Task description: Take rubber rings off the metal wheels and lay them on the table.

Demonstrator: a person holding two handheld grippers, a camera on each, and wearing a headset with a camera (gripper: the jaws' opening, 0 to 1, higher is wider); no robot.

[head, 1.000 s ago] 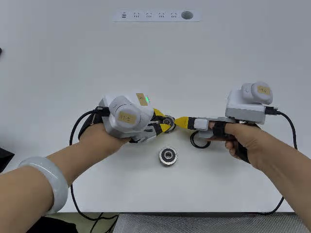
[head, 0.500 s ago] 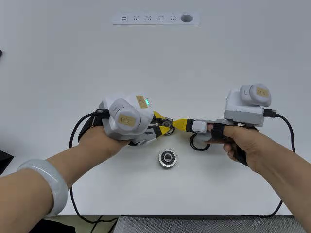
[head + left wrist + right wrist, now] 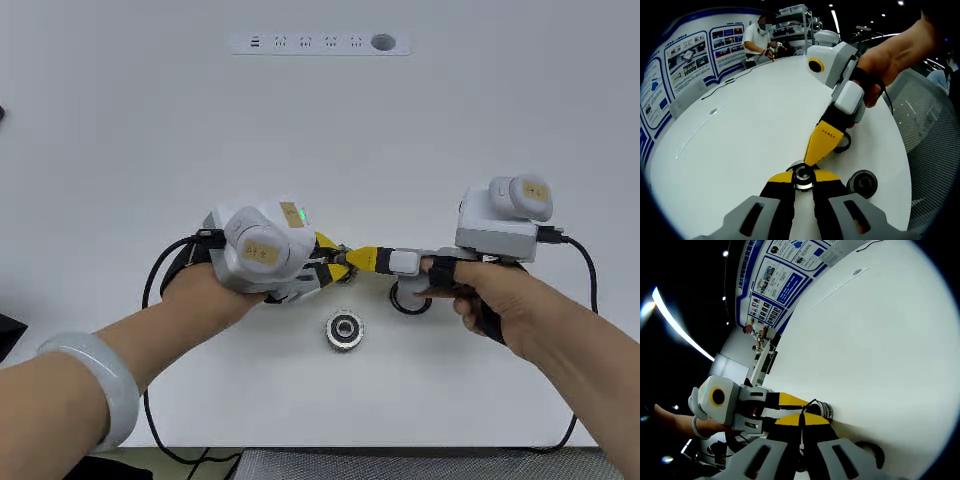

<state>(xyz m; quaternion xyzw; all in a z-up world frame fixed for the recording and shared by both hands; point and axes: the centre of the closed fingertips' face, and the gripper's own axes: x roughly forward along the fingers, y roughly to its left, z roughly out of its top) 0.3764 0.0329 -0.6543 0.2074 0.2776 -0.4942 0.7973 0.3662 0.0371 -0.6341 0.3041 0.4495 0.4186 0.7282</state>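
right gripper [image 3: 810, 158] yellow finger [image 3: 828, 134] | "KENSE", perhaps | wall posters [image 3: 686, 54] unreadable

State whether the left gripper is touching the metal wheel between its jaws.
Touching. In the left gripper view, the left gripper clamps the metal wheel on both sides.

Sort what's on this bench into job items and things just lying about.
Job items:
- wheel, clamped in the left gripper
- its rubber ring, pinched in the right gripper fingers
- second wheel
- loose ring, already off

Lying about:
- power strip
- cables
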